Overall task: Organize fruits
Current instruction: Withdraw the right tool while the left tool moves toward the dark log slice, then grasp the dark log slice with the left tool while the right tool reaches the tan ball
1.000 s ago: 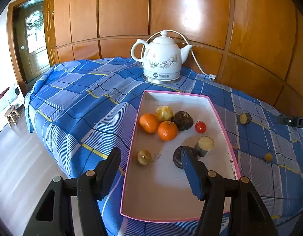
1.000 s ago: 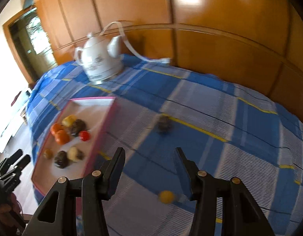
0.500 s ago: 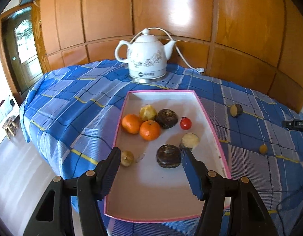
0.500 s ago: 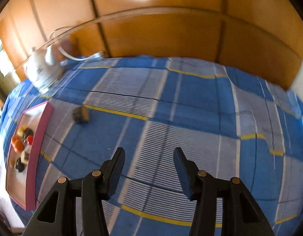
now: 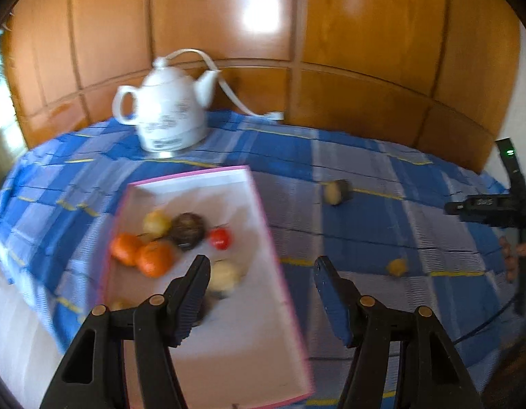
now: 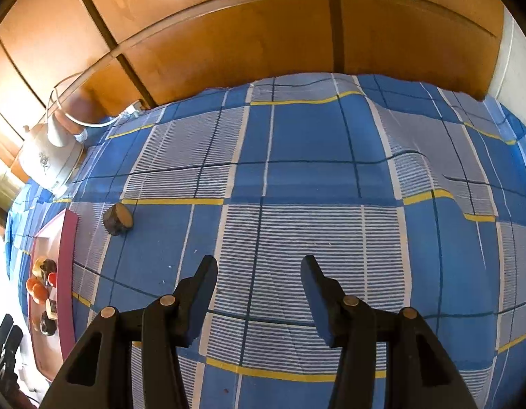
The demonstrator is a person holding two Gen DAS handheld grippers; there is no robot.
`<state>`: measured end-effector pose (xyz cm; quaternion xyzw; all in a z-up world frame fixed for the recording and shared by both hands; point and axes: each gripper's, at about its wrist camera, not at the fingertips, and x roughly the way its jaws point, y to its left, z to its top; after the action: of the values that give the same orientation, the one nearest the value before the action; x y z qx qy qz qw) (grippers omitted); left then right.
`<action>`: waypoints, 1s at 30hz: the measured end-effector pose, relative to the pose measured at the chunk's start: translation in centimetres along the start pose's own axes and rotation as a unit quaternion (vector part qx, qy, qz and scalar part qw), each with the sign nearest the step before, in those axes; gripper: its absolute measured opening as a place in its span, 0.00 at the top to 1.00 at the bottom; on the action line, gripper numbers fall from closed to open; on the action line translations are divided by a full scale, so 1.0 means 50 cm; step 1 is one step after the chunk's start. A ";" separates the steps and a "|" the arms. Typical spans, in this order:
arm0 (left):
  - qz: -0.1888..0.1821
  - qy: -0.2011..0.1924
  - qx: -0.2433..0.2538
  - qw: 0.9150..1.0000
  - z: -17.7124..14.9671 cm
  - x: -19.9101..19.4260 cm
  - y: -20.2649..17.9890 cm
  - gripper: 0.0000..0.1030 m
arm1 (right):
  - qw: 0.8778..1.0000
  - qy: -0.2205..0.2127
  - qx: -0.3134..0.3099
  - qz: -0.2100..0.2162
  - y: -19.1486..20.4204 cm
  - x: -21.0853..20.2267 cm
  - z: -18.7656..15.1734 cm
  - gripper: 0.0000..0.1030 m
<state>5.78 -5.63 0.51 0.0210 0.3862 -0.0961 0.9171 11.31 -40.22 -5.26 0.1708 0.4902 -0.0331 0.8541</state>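
A white tray with a pink rim (image 5: 263, 225) lies on the blue plaid cloth. In it are two oranges (image 5: 154, 259), a yellowish fruit (image 5: 156, 224), a dark round fruit (image 5: 188, 230), a small red fruit (image 5: 219, 238) and a pale cut piece (image 5: 225, 274). Out on the cloth lie a brown cut fruit piece (image 5: 338, 192) (image 6: 119, 218) and a small yellow fruit (image 5: 397, 267). My left gripper (image 5: 262, 265) hangs open and empty over the tray's right rim. Over bare cloth, my right gripper (image 6: 259, 266) is open and empty, with the brown piece far off to its left.
A white kettle (image 5: 171, 116) (image 6: 48, 160) with a white cord stands at the back by the wooden wall panels. The black handle of the other tool (image 5: 484, 206), with a hand on it, shows at the right edge. The tray rim (image 6: 67, 272) sits far left in the right wrist view.
The left view has swung right, so the tray slid left and the loose fruits came nearer; it is blurred now. The right view rolled off the tray toward open cloth. Both jaws kept their width.
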 end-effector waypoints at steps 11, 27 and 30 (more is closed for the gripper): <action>-0.066 0.060 0.006 0.996 0.077 0.124 -0.098 0.56 | 1.000 0.003 -0.014 0.015 0.021 -0.010 -0.002 0.50; -0.068 0.097 0.000 0.993 0.181 0.320 -0.181 0.36 | 0.999 0.013 -0.026 0.036 0.038 -0.007 -0.002 0.50; -0.053 0.110 0.010 0.992 0.187 0.369 -0.186 0.36 | 0.999 0.014 -0.026 0.040 0.040 -0.005 0.000 0.50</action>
<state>23.17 -18.78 -5.77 0.0199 0.4845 -0.1453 0.8624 11.60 -38.38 -4.53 0.1684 0.4956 0.0168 0.8519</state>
